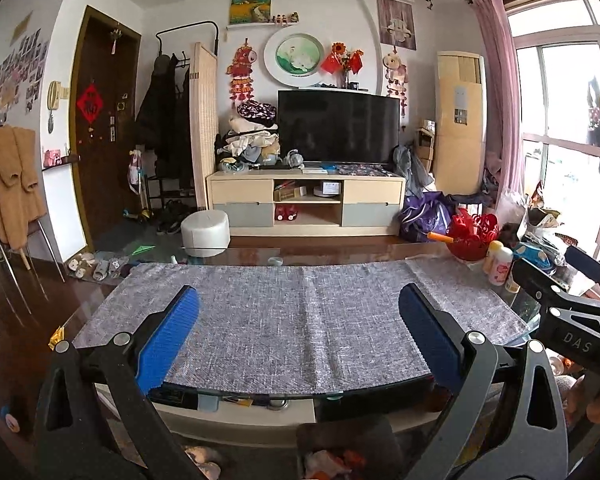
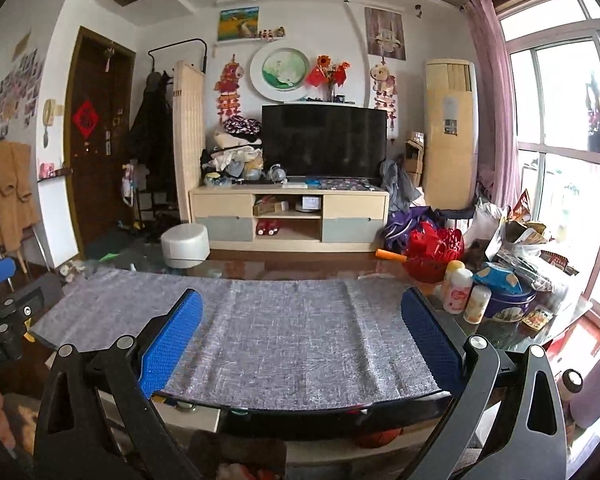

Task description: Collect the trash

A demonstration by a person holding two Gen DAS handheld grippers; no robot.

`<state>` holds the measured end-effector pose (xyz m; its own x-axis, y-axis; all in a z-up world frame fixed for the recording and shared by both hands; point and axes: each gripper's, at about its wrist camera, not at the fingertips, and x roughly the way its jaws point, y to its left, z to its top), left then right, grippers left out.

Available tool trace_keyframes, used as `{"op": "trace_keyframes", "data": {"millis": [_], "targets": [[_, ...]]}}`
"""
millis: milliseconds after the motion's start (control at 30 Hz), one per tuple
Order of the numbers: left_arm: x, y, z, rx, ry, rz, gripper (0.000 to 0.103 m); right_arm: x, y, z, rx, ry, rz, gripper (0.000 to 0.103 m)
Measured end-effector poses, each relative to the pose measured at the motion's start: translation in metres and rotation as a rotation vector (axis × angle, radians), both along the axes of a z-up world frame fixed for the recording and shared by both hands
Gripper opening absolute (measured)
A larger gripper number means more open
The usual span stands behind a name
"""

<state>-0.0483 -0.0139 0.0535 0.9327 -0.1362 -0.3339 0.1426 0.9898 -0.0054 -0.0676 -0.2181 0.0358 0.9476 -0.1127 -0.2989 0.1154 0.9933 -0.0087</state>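
My left gripper [image 1: 299, 296] is open and empty, held above the near edge of a glass table covered by a grey cloth [image 1: 300, 312]. My right gripper [image 2: 302, 298] is also open and empty over the same grey cloth [image 2: 284, 328]. A dark bin [image 1: 348, 452] with crumpled trash inside sits on the floor below the table's front edge in the left wrist view. Snack wrappers and bags [image 2: 524, 232] are piled at the table's right end. The right gripper's body [image 1: 572, 312] shows at the right of the left wrist view.
At the right end of the table stand a red basket [image 2: 436, 256], small bottles [image 2: 458, 290], a blue tin [image 2: 508, 300] and a tissue pack [image 2: 500, 276]. A white stool [image 1: 205, 232] and TV cabinet [image 1: 306, 204] lie beyond. A chair with a tan coat [image 1: 12, 184] is left.
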Motion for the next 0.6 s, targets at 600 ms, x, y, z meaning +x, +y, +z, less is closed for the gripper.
{"op": "trace_keyframes", "data": {"millis": [600], "targets": [[0.0006,0.0,-0.0016,-0.004,0.014,-0.008,0.095,0.0025,0.0059,-0.005,0.018,0.024,0.021,0.1]]}}
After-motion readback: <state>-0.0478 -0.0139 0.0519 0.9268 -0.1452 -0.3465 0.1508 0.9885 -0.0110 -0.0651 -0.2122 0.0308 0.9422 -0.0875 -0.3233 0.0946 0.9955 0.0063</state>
